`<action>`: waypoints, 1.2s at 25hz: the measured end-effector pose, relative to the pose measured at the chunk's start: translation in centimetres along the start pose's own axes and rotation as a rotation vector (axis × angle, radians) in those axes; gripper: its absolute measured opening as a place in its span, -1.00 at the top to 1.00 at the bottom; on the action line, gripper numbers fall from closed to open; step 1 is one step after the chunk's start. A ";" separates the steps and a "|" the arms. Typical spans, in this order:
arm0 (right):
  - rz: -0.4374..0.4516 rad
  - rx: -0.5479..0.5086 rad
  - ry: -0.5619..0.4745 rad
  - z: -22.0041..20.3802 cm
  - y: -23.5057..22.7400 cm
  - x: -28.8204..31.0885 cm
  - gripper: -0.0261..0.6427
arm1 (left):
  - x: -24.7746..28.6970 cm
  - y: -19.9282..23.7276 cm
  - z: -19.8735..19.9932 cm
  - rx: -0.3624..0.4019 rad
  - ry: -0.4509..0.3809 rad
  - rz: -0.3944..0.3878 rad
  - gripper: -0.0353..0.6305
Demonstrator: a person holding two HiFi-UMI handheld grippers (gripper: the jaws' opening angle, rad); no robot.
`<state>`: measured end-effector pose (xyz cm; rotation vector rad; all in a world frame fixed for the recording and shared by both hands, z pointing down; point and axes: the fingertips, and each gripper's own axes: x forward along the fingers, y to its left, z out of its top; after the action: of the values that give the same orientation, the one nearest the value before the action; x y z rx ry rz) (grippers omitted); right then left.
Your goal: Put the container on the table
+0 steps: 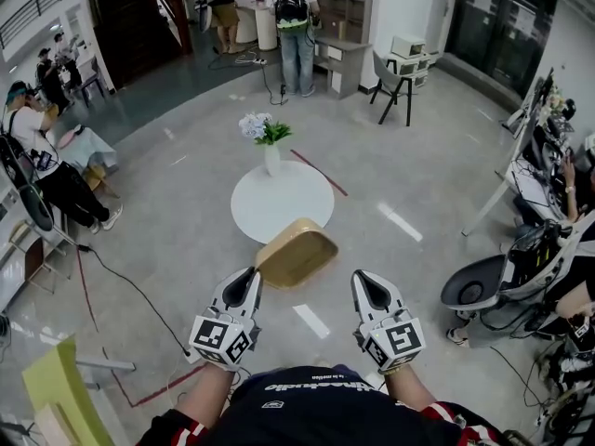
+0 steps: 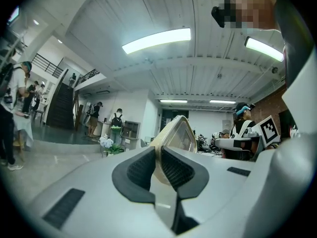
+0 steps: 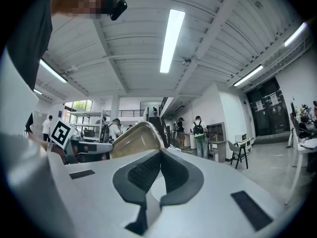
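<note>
Bright, even indoor light from ceiling strip lights (image 2: 156, 40); glare streaks on floor (image 1: 400, 221); gripper views fisheye-warped with dark corners.

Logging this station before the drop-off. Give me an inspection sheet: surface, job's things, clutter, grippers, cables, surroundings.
Surface: round white table on a grey floor.
Job's things: tan container, tilted, held in the air by the table's near edge, not yet set down.
Clutter: vase of flowers at the table's far side.
Grippers: left gripper shut on the container's wall; right gripper shut, nothing between its jaws.
Cables: black cable across the floor at left.
Surroundings: open hall with standing people and chairs.
</note>
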<state>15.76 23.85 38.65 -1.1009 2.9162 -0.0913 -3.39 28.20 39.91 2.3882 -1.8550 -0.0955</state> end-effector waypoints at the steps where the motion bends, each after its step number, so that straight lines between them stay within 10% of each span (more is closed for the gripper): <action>1: 0.002 0.001 0.002 0.0 -0.3 -0.1 0.89 | 0.2 -0.2 0.0 0.000 -0.001 0.003 0.74; 30: 0.068 0.019 0.029 -3.2 -4.9 -0.5 0.89 | 3.4 -2.9 -2.6 0.049 0.027 0.068 0.74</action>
<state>19.22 20.67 42.20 -1.0046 2.9690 -0.1347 0.49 25.78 42.15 2.3429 -1.9460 -0.0112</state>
